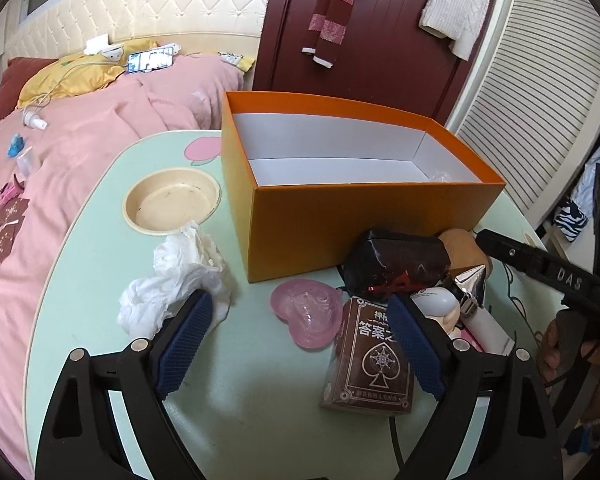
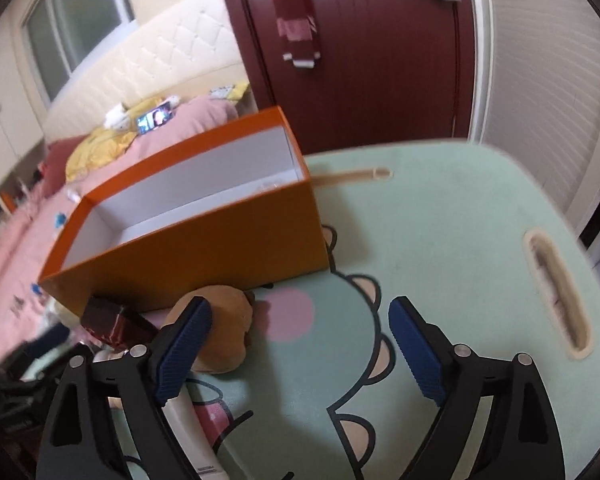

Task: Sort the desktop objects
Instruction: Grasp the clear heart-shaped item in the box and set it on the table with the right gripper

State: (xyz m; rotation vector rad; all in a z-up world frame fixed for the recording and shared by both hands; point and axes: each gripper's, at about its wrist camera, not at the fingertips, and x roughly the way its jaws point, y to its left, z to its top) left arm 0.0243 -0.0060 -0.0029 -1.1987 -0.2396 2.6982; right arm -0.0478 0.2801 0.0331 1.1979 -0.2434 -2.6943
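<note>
An open orange box (image 1: 340, 232) with a white inside stands on the mint-green table (image 1: 100, 280). In front of it lie a pink heart dish (image 1: 306, 312), a brown card box (image 1: 370, 364), a dark red wrapped pack (image 1: 400, 264), a brown plush (image 1: 460, 244) and a white tube with a silver cap (image 1: 476, 308). My left gripper (image 1: 300, 300) is open above the heart dish and holds nothing. My right gripper (image 2: 298, 308) is open over the table's cartoon print, its left finger against the brown plush (image 2: 220, 332). The orange box (image 2: 204, 248) stands just behind.
A crumpled white tissue (image 1: 176, 280) and a beige round dish (image 1: 172, 204) sit left of the box. A pink bed (image 1: 60, 152) borders the table on the left, and a dark red door (image 1: 380, 60) stands behind. The table's right half (image 2: 460, 240) has a long slot (image 2: 556, 296).
</note>
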